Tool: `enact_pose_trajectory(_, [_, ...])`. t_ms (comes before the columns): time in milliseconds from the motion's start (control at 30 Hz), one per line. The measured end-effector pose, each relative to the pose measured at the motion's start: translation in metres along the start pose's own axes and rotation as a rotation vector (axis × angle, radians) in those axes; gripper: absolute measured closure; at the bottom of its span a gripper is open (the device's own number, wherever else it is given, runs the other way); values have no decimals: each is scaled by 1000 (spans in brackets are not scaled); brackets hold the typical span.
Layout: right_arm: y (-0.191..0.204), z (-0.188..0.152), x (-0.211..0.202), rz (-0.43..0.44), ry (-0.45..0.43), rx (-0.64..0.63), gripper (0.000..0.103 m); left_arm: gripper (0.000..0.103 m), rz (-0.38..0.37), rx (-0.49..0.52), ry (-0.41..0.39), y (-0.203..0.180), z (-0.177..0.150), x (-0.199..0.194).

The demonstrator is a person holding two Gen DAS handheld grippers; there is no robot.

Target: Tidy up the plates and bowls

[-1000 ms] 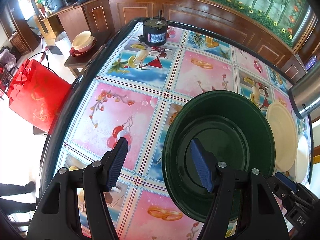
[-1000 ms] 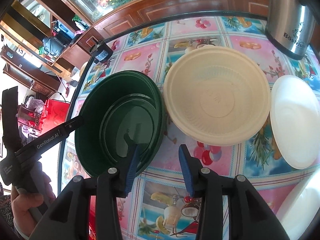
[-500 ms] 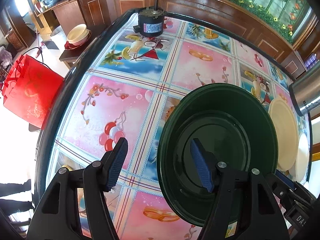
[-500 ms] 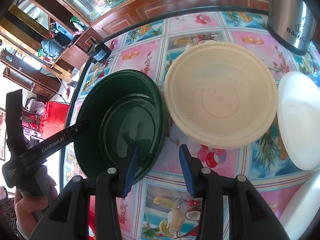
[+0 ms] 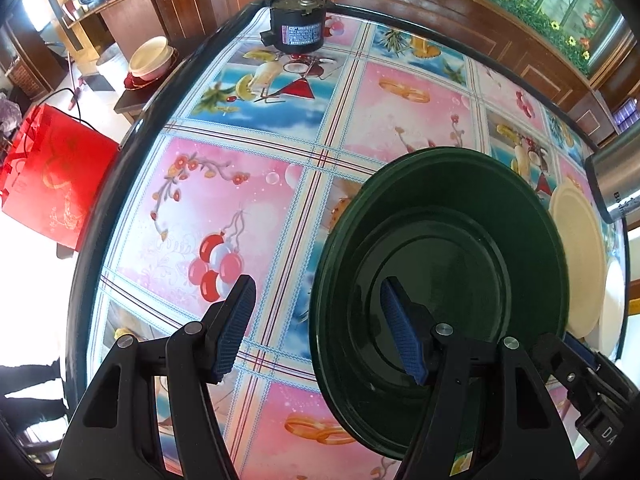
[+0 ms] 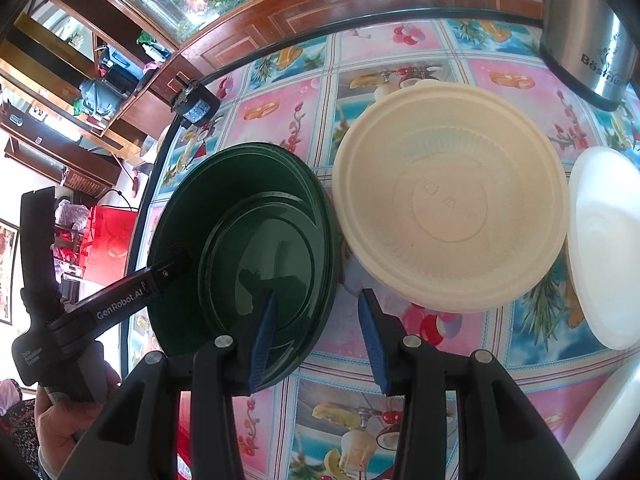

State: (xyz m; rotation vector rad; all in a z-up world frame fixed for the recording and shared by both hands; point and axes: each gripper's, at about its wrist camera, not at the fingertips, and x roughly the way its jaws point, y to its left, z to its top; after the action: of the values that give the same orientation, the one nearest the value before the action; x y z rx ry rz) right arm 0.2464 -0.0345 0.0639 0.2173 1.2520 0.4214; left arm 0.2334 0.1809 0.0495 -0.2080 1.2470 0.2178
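A dark green bowl [image 5: 440, 248] sits on the patterned table; it also shows in the right wrist view [image 6: 240, 240]. My left gripper [image 5: 316, 328] is open and straddles the bowl's left rim, one finger inside, one outside. My right gripper [image 6: 318, 340] is open and straddles the bowl's near right rim. A cream bowl [image 6: 452, 196] stands just right of the green bowl, touching it. A white plate [image 6: 604, 248] lies further right.
A black motor [image 5: 298, 30] stands at the table's far edge. A steel kettle [image 6: 588, 28] stands at the back right. Another white dish edge [image 6: 608, 420] shows at the lower right. A red bag [image 5: 52, 176] and a low side table lie beyond the table's left edge.
The left gripper has moved slightly nearer the green bowl's left rim. The right gripper and the bowls stay nearly still.
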Motion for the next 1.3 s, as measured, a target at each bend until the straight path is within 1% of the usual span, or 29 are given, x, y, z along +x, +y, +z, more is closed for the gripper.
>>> enact_pose_trajectory(167, [2, 2, 4, -10, 4, -12, 62, 37, -3, 1, 1, -1, -1, 1])
enact_pose_trajectory(233, [1, 2, 3, -6, 7, -8, 65, 37, 0, 7, -5, -2, 0, 1])
enact_pose_trajectory(333, [2, 2, 3, -10, 0, -14, 78, 37, 8, 12, -10, -2, -1, 1])
enact_pose_trajectory(367, [3, 2, 3, -13, -2, -17, 84, 37, 9, 12, -11, -3, -1, 1])
enact_pose_trajectory(400, [4, 3, 3, -17, -1, -22, 87, 37, 14, 13, -14, -3, -1, 1])
enact_pose_trajectory(500, [3, 3, 4, -17, -8, -19, 88, 39, 25, 18, -21, -3, -1, 0])
enact_pose_trajectory(533, [2, 3, 4, -16, -8, -18, 88, 46, 27, 21, -22, -3, -1, 0])
enact_pose_trajectory(567, [3, 3, 4, -16, -12, -18, 89, 61, 30, 24, -20, -3, -2, 1])
enact_pose_trajectory(600, [3, 2, 3, -21, -17, -20, 90, 66, 34, 23, -19, -3, -2, 1])
enact_pose_trajectory(667, [3, 1, 3, -23, -18, -24, 92, 71, 32, 26, -18, -3, -3, 0])
enact_pose_trajectory(733, [3, -1, 3, -22, -13, -29, 93, 80, 28, 36, -11, -5, -5, 1])
enact_pose_trajectory(867, [7, -5, 1, -40, -21, -47, 93, 80, 45, 52, -25, -8, -12, -3])
enact_pose_trajectory(1100, [3, -10, -4, -22, -12, -23, 94, 80, 29, 54, -27, -9, -24, -15])
enact_pose_trajectory(1300, [0, -18, -11, -28, -3, -14, 94, 80, 16, 56, -27, -12, -33, -24])
